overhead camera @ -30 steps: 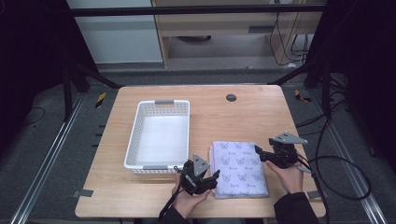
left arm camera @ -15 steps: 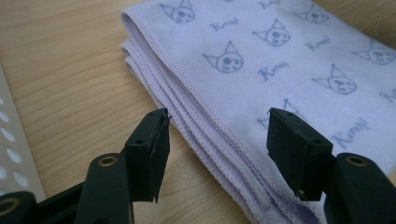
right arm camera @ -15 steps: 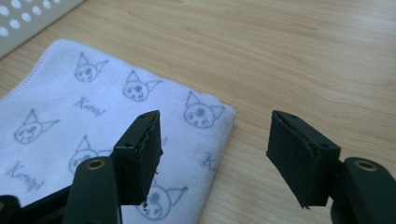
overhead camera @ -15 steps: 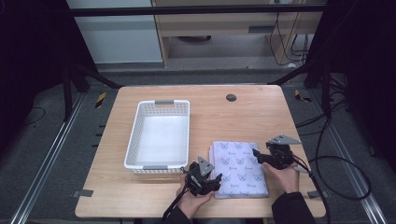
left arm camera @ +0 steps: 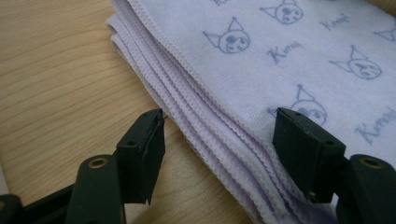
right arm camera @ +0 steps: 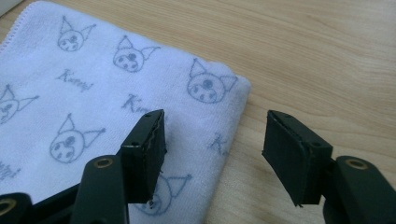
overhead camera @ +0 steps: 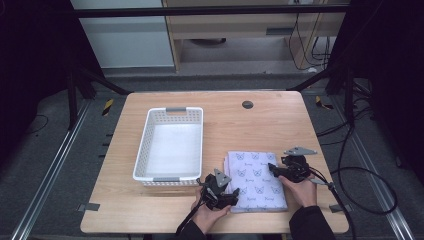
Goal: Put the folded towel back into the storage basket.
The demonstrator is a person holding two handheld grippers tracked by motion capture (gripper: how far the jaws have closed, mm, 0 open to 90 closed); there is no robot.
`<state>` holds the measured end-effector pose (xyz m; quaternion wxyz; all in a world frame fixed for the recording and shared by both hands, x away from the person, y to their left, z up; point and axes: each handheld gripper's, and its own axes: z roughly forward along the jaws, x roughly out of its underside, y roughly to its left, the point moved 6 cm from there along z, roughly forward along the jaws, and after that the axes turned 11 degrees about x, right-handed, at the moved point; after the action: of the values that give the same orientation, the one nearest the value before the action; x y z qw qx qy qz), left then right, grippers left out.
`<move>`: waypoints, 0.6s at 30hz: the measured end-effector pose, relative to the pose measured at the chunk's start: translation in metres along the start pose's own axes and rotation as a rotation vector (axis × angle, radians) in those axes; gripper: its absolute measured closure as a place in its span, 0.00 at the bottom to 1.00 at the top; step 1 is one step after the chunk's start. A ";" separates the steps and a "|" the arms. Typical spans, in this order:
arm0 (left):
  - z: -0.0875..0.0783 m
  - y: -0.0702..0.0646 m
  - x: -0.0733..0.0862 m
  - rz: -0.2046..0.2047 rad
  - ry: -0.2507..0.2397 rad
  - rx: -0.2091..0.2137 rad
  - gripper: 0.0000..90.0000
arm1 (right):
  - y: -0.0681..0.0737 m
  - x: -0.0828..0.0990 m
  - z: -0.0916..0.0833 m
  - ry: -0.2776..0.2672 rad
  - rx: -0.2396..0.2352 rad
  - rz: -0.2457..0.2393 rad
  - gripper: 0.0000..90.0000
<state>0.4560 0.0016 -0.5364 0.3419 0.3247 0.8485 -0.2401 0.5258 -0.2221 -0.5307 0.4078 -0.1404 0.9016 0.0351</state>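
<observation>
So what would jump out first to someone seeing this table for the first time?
Probably the folded lilac towel with its cat-face print, lying at the table's near edge with the left gripper and right gripper open at its two sides. Left of it stands an empty white basket.

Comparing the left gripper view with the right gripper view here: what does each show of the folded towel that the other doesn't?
The left gripper view shows the towel's stacked, scalloped layer edges, straddled by the left gripper's open jaws. The right gripper view shows the smooth folded edge and rounded corner, with the right gripper open astride it. Both show the printed lilac cloth lying flat on the wooden table.
</observation>
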 end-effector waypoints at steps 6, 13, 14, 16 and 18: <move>0.004 0.000 0.001 0.004 0.004 0.004 0.37 | 0.000 0.003 0.004 0.010 -0.010 0.011 0.45; 0.007 0.000 0.001 -0.016 0.002 0.031 0.37 | 0.002 0.004 0.007 0.038 -0.049 0.047 0.53; 0.007 0.000 0.001 -0.016 0.002 0.031 0.37 | 0.002 0.004 0.007 0.038 -0.049 0.047 0.53; 0.008 0.001 0.001 -0.024 0.003 0.040 0.37 | 0.002 0.005 0.007 0.044 -0.075 0.074 0.58; 0.008 0.001 0.001 -0.023 0.003 0.042 0.38 | 0.002 0.006 0.007 0.049 -0.090 0.094 0.61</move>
<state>0.4596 -0.0024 -0.5421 0.3311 0.3226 0.8473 -0.2615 0.5268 -0.2203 -0.5402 0.3765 -0.1168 0.9145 0.0915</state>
